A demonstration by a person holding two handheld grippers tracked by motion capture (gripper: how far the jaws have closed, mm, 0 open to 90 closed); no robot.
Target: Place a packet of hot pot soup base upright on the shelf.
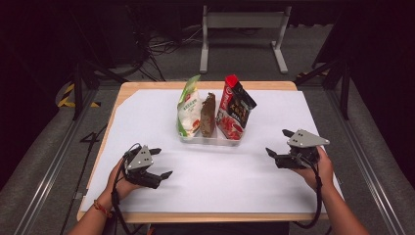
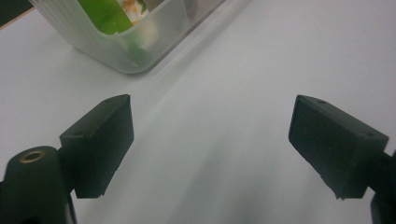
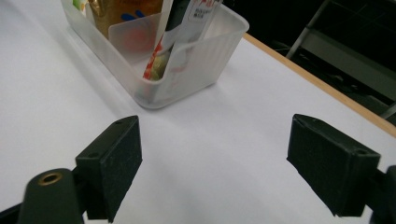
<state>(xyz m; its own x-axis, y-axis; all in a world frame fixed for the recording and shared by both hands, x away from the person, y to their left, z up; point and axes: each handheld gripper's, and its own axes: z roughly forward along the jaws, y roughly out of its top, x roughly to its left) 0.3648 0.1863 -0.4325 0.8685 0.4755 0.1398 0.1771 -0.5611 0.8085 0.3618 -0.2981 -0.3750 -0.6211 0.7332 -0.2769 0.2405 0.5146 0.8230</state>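
Observation:
A clear plastic tray [image 1: 211,140] stands mid-table and holds three upright snack bags: a green and white one [image 1: 188,107], a brown one [image 1: 208,115] and a red and black one [image 1: 235,108]. My left gripper [image 1: 162,163] rests low at the front left, jaws wide apart and empty, with the tray's corner [image 2: 135,51] ahead of it. At the front right my right gripper [image 1: 279,142] is open and empty too, facing the tray's end wall [image 3: 187,74].
A white sheet [image 1: 210,181] covers the wooden table [image 1: 147,85], whose far edge [image 3: 327,88] runs close behind the tray. A grey metal frame [image 1: 242,29] and cables lie on the floor beyond the table.

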